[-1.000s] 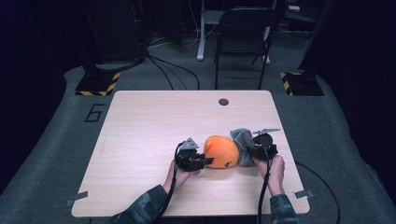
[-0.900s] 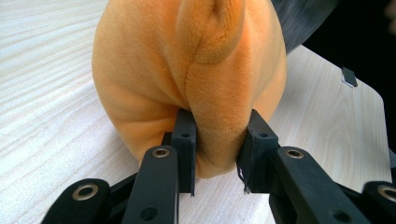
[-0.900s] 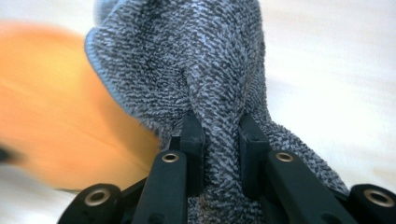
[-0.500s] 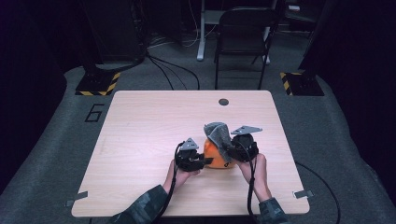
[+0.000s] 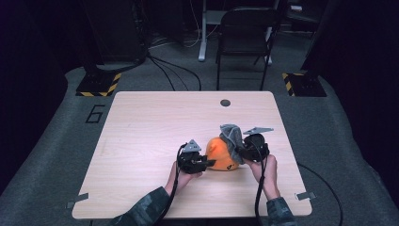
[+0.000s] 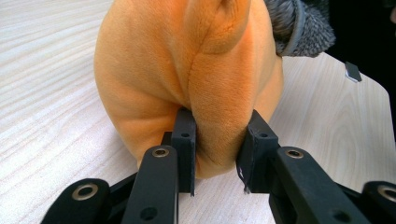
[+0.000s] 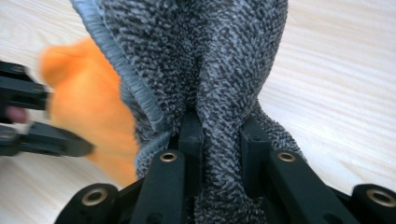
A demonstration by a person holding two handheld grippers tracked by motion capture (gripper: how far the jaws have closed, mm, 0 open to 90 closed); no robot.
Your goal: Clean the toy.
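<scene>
— While the left gripper (image 5: 208,162) pinches a fold of the orange plush (image 5: 221,154), what does it look like?
— Round, soft and creased, lying near the table's (image 5: 141,141) front-right corner. A grey cloth (image 5: 231,135) drapes over its right side.
— And the right gripper (image 5: 241,151)?
— Clamped on a bunch of that cloth. Since a second ago it has lifted the cloth up and over the plush.
— Room to move?
— Plenty toward the left and far edges; a dark round spot (image 5: 225,102) lies by the far edge.
</scene>
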